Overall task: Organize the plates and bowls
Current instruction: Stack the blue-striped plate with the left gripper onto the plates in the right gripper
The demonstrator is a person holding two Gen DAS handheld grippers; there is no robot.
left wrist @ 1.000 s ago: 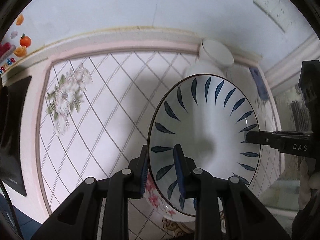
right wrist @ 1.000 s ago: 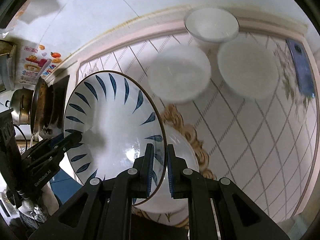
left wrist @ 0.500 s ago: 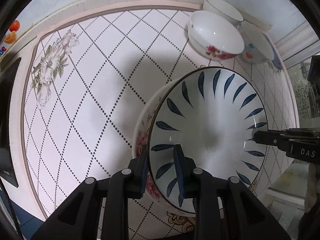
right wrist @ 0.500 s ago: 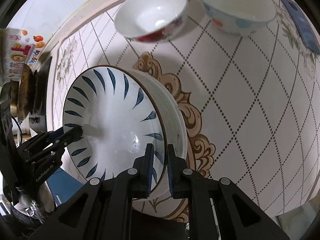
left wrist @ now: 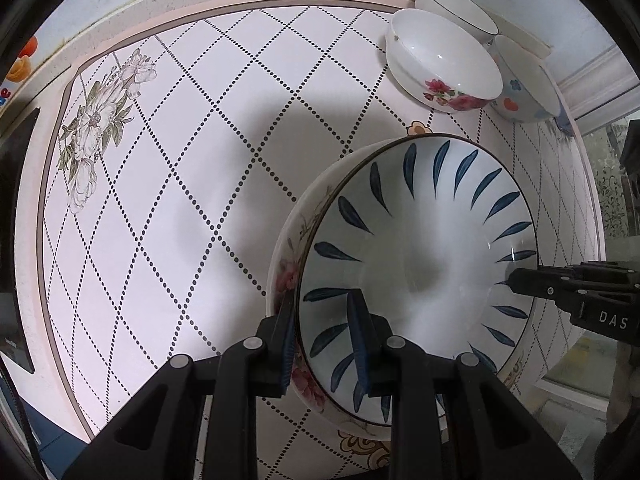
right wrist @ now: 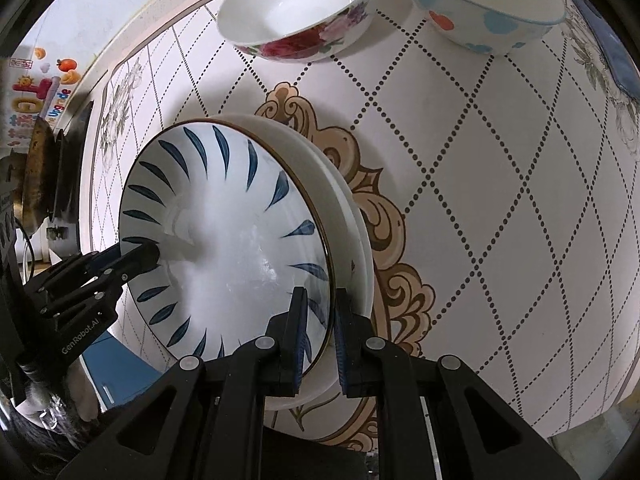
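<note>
A white plate with blue leaf marks (left wrist: 420,248) sits nested on a floral-rimmed dish (left wrist: 286,276) on the tiled counter. My left gripper (left wrist: 322,332) is shut on the plate's near rim, one finger inside, one outside. My right gripper (right wrist: 320,320) is shut on the opposite rim of the same plate (right wrist: 224,232); the white dish under it (right wrist: 352,240) shows at its edge. Each gripper shows in the other's view, the right one (left wrist: 516,280) at right and the left one (right wrist: 148,254) at left.
Three bowls stand at the counter's back right: a rose-patterned one (left wrist: 440,64), a plain white one (left wrist: 456,12) and a blue-dotted one (left wrist: 520,80); the first (right wrist: 300,12) and last (right wrist: 480,4) also show in the right wrist view. A stove with a pan (right wrist: 40,176) is at far left.
Both grippers have lowered the blue-leaf plate down onto the floral dish. The back bowls now sit higher and larger in view.
</note>
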